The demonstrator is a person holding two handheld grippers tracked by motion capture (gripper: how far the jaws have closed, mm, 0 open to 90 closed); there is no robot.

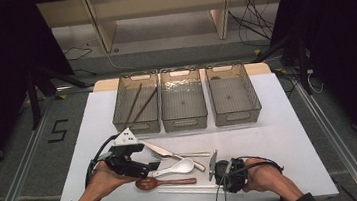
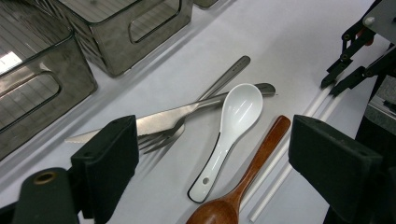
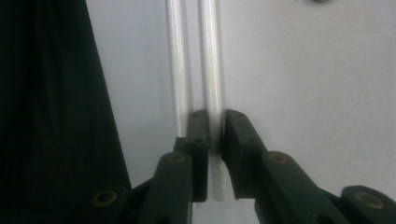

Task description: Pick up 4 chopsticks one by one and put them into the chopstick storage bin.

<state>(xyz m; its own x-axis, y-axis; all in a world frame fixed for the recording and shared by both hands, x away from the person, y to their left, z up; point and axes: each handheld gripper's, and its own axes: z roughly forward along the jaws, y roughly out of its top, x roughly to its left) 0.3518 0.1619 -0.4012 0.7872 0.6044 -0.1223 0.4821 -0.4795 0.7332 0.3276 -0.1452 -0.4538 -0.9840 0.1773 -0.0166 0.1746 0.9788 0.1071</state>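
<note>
Two white chopsticks (image 1: 186,189) lie side by side near the table's front edge. My right gripper (image 3: 215,126) is shut on one white chopstick (image 3: 212,70); the other chopstick (image 3: 179,70) lies free just beside the jaws. In the high view the right gripper (image 1: 216,181) sits low at the front right. My left gripper (image 2: 222,158) stands open above a white spoon (image 2: 240,109) and a wooden spoon (image 2: 261,158), touching neither. In the high view the left gripper (image 1: 151,167) hovers at the front left.
A knife (image 2: 159,121) and a fork (image 2: 219,84) lie crossed behind the spoons. Three clear bins stand in a row at the back: the left bin (image 1: 136,127) holds brown chopsticks (image 1: 139,104), the middle bin (image 1: 185,124) and right bin (image 1: 236,118) look bare.
</note>
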